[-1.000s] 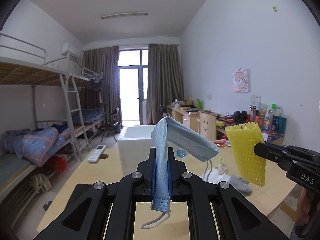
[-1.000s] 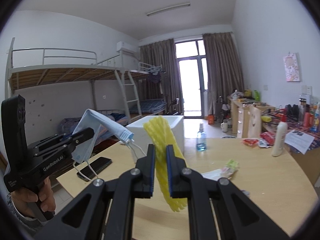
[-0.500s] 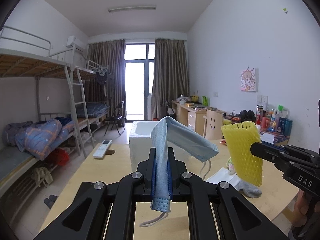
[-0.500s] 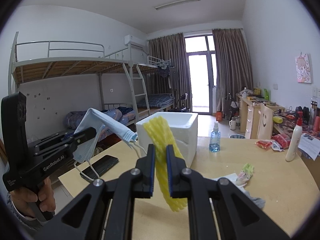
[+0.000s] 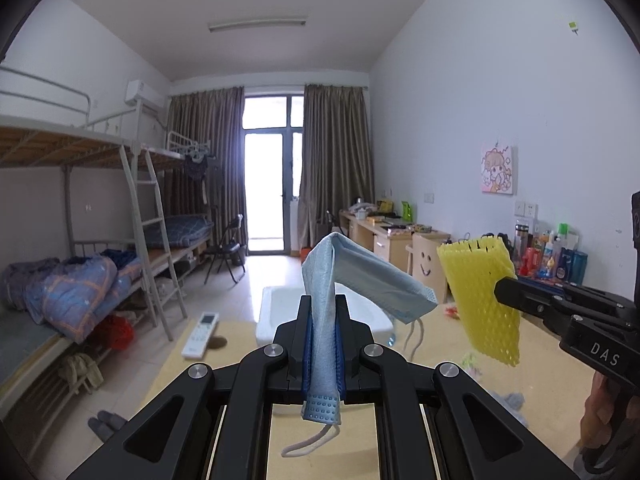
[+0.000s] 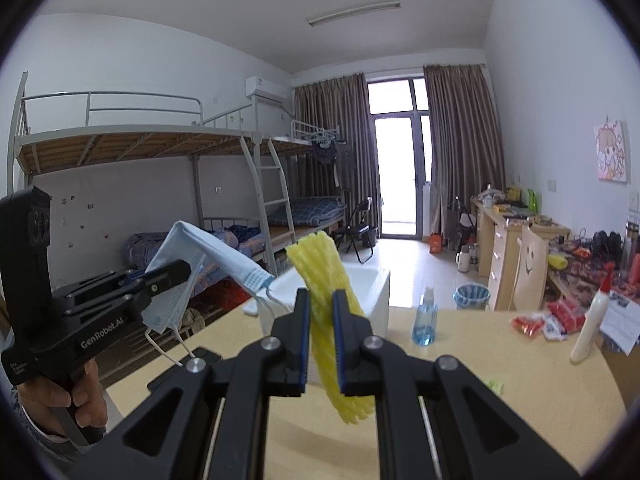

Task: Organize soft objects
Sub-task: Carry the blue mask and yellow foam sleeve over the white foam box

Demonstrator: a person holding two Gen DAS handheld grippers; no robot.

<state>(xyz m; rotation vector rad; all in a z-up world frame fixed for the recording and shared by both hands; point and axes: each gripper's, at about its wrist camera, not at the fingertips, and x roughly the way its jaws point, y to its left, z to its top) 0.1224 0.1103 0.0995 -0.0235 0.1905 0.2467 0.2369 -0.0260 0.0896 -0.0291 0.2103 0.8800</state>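
My left gripper (image 5: 323, 320) is shut on a light blue face mask (image 5: 360, 284), which folds over above the jaws with its ear loops dangling. From the right wrist view the same mask (image 6: 208, 256) hangs in the left gripper (image 6: 176, 276). A yellow foam net sleeve (image 6: 328, 304) is pinched in my right gripper (image 6: 320, 316), which is shut on it. In the left wrist view that sleeve (image 5: 480, 296) sits at the right gripper's tip (image 5: 504, 290). Both are held above the wooden table (image 6: 500, 400), short of the white foam box (image 6: 376, 288).
A blue spray bottle (image 6: 425, 320), a white lotion bottle (image 6: 592, 324) and red snack packets (image 6: 548, 320) stand on the table's right side. A remote control (image 5: 200, 332) lies at its left edge. A grey soft item (image 5: 514, 402) lies near the right. A bunk bed (image 5: 80, 240) stands left.
Both grippers have risen and moved forward toward the white foam box, each still gripping its item. The table has dropped lower in both views.
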